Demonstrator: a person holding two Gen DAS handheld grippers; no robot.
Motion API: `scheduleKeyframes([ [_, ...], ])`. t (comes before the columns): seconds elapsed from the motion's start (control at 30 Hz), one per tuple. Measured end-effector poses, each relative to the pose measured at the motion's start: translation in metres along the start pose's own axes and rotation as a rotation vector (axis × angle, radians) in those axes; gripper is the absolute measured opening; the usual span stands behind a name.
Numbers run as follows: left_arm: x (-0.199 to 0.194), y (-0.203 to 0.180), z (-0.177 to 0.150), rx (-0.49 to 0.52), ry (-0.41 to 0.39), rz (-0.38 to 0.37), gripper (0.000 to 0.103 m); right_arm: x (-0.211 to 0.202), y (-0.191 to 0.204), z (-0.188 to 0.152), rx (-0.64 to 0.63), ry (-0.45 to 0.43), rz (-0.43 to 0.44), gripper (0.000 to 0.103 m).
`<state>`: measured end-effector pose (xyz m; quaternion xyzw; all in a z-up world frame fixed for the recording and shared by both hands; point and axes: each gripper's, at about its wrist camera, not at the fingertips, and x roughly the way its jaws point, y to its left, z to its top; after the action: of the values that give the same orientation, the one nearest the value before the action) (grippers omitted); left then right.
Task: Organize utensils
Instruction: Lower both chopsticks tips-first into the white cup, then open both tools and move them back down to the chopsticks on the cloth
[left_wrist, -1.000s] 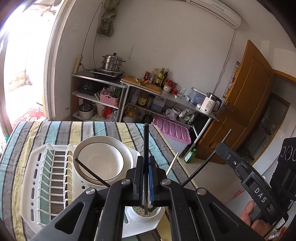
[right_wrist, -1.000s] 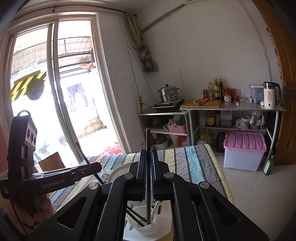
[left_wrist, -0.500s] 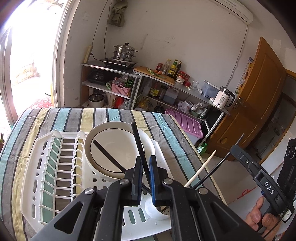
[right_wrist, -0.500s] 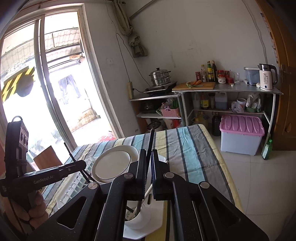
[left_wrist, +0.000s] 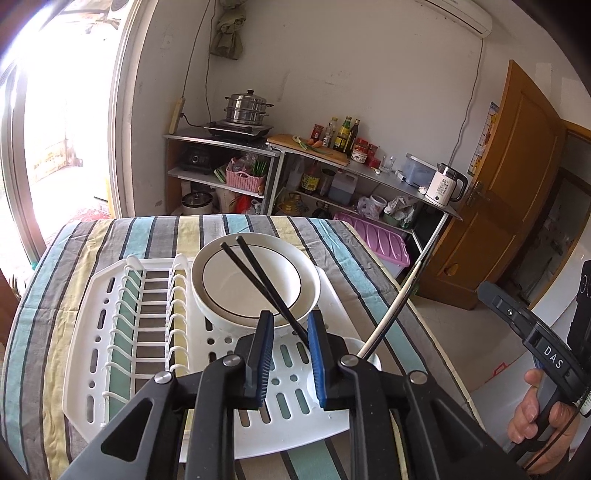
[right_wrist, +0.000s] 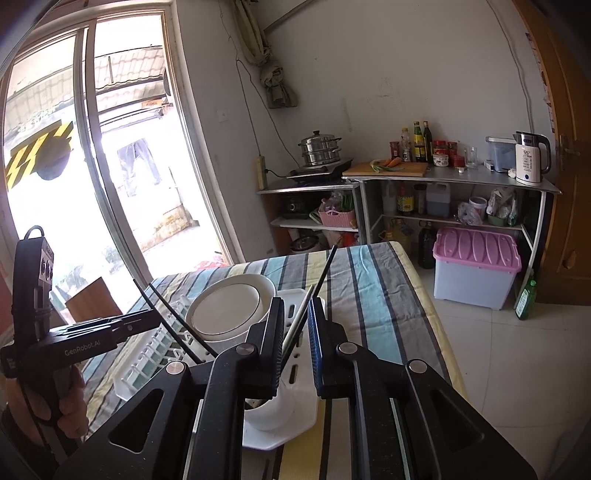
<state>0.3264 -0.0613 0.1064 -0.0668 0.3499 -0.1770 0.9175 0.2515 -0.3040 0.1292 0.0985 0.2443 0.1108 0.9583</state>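
Left wrist view: the left gripper (left_wrist: 290, 354) hangs over the white drying rack (left_wrist: 122, 354) on the striped desk (left_wrist: 62, 295), fingers opening to a narrow gap, two black chopsticks (left_wrist: 258, 275) leaning between them without being pinched, their tips across the white bowl (left_wrist: 221, 306). From the right wrist, the right gripper (right_wrist: 295, 343) is opening too, a pale chopstick (right_wrist: 299, 317) and a black one loose in its gap, standing in the white cup (right_wrist: 267, 413) at the rack's corner.
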Motion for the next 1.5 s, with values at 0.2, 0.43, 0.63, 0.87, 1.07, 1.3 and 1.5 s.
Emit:
scheduleKeyframes([
  [0.2,-0.035,0.0,-0.031,0.031,-0.018,0.02,0.018,-0.026,0.009,-0.023,-0.029,0.002,0.008,0.013],
  [0.43,-0.072,-0.001,-0.093,0.076,-0.008,0.046,0.018,-0.055,0.023,-0.07,-0.067,0.037,0.039,0.013],
  [0.63,-0.088,-0.001,-0.144,0.061,0.027,0.041,0.018,-0.07,0.03,-0.107,-0.08,0.08,0.064,0.013],
  [0.87,-0.091,0.006,-0.178,0.024,0.063,0.07,0.018,-0.076,0.033,-0.137,-0.083,0.142,0.062,0.013],
  [1.07,-0.079,0.011,-0.186,0.003,0.112,0.092,0.018,-0.068,0.034,-0.152,-0.083,0.188,0.07,0.013],
  [1.3,-0.061,0.018,-0.19,-0.02,0.167,0.115,0.018,-0.056,0.039,-0.159,-0.09,0.224,0.085,0.013],
  [1.5,-0.047,0.025,-0.186,-0.045,0.194,0.105,0.018,-0.041,0.043,-0.16,-0.093,0.253,0.092,0.013],
])
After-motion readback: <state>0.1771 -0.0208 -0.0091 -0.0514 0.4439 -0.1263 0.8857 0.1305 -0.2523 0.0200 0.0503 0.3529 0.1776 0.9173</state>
